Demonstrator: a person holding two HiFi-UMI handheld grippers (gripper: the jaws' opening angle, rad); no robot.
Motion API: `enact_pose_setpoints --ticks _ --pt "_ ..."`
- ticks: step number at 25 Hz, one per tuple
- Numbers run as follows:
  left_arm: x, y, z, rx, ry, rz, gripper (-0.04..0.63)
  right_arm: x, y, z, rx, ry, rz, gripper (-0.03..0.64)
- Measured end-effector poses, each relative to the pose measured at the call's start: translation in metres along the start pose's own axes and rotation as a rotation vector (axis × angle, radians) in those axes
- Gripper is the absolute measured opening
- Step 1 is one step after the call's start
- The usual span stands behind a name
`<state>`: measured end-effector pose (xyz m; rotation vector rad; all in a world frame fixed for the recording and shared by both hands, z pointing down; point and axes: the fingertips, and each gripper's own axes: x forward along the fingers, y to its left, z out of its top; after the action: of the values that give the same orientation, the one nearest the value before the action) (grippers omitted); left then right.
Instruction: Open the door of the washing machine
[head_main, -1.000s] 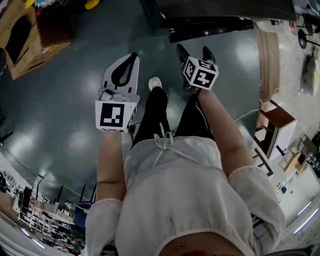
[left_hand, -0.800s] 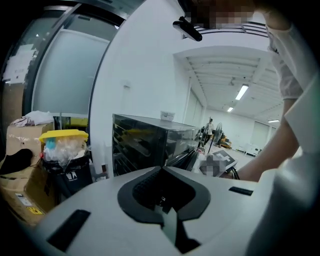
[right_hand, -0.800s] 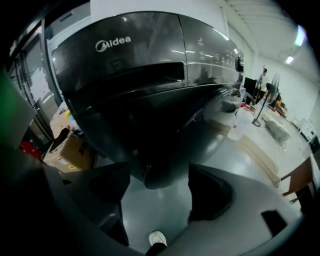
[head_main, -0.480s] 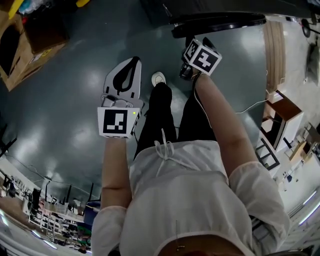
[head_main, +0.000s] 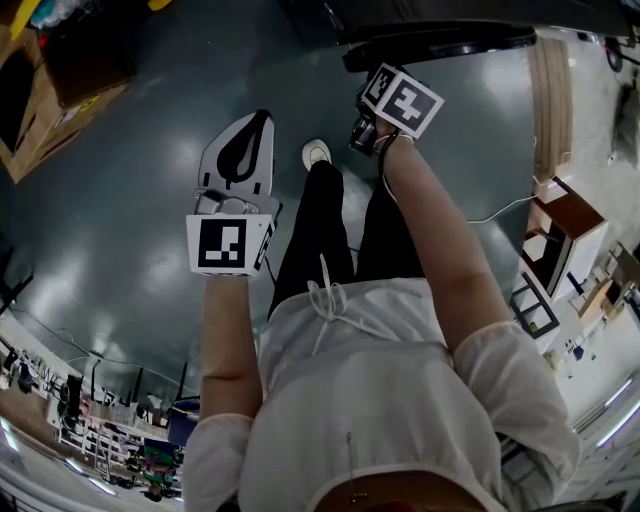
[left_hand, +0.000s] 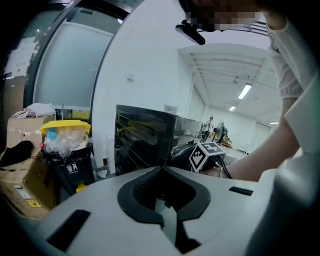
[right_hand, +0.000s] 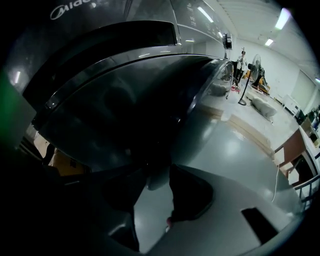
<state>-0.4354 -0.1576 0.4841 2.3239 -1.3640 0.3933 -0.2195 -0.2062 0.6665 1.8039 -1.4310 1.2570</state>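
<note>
The washing machine's dark round door (right_hand: 135, 95) fills the right gripper view; in the head view it is the black band (head_main: 440, 42) at the top. My right gripper (right_hand: 152, 187) points steeply down at the door's lower edge. Its jaws are closing with that edge between them, and the dark picture hides any press of the pads (right_hand: 192, 195). From the head view only its marker cube (head_main: 402, 101) shows clearly. My left gripper (head_main: 258, 118) hangs over the floor to the left, shut with nothing in it, away from the door.
The person's legs and a white shoe (head_main: 316, 155) stand between the grippers. Cardboard boxes (head_main: 50, 80) sit at the far left. A yellow-lidded bin (left_hand: 65, 145) and a black cabinet (left_hand: 145, 140) stand nearby. A small brown-topped table (head_main: 560, 245) and a cable lie to the right.
The right gripper has rolled and moved up to the door's edge, its wide-open fingers now tucked under the cube. The left gripper sank slightly and stayed shut.
</note>
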Motion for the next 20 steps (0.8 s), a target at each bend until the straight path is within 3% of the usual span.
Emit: enact_pose_setpoints --ticks 5,10,20 --pt "-0.002 -0.009 0.003 0.011 -0.019 0.011 0.021 -0.003 -0.004 -0.003 -0.041 0.006 0.023 0.156" --pt "-0.009 -0.028 -0.014 0.092 0.071 -0.012 0.021 -0.004 -0.01 -0.008 -0.042 0.019 0.02 0.153" --pt "-0.02 -0.055 -0.026 0.098 0.082 -0.013 0.021 -0.017 -0.03 -0.027 0.028 0.069 0.054 0.135"
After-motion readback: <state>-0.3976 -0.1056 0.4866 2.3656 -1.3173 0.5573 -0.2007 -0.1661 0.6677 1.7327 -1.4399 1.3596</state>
